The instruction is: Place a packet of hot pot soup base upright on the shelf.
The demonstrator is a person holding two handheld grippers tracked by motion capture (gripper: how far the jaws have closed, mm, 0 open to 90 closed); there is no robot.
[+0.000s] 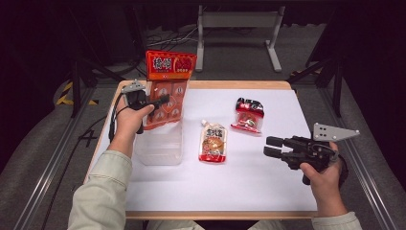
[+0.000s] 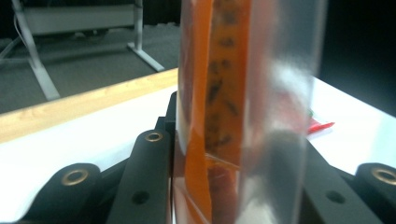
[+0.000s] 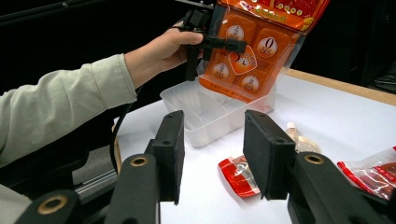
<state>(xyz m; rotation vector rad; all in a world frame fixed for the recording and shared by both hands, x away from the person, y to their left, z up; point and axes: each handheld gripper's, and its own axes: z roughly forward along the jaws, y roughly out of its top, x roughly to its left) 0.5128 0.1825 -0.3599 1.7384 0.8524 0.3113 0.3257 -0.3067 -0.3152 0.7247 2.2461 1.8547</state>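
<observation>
- Three packets are in play: an orange snack bag (image 1: 167,91) held up in the air, a spouted sauce pouch (image 1: 213,142) lying at mid-table, and a red-and-black sachet (image 1: 248,115) at about two o'clock from that pouch.
- Directly under the orange snack bag sits a clear plastic bin (image 1: 160,143), at the table's nine o'clock side; the bag's lower end hangs over or just inside it, and I cannot tell which.
- My guess is that the bag is light and floppy, with slick, crinkly film and small wrapped pieces inside; a pinch on a flat side edge or the sealed top strip should hold best, since the belly would slide.
- Left gripper (image 1: 160,100): jaws pressed onto the bag's left edge about mid-height, film sandwiched between them in the left gripper view.
- Right gripper (image 1: 273,146): at four o'clock on the table, jaws spread moderately, nothing between them, hovering apart from every packet.
</observation>
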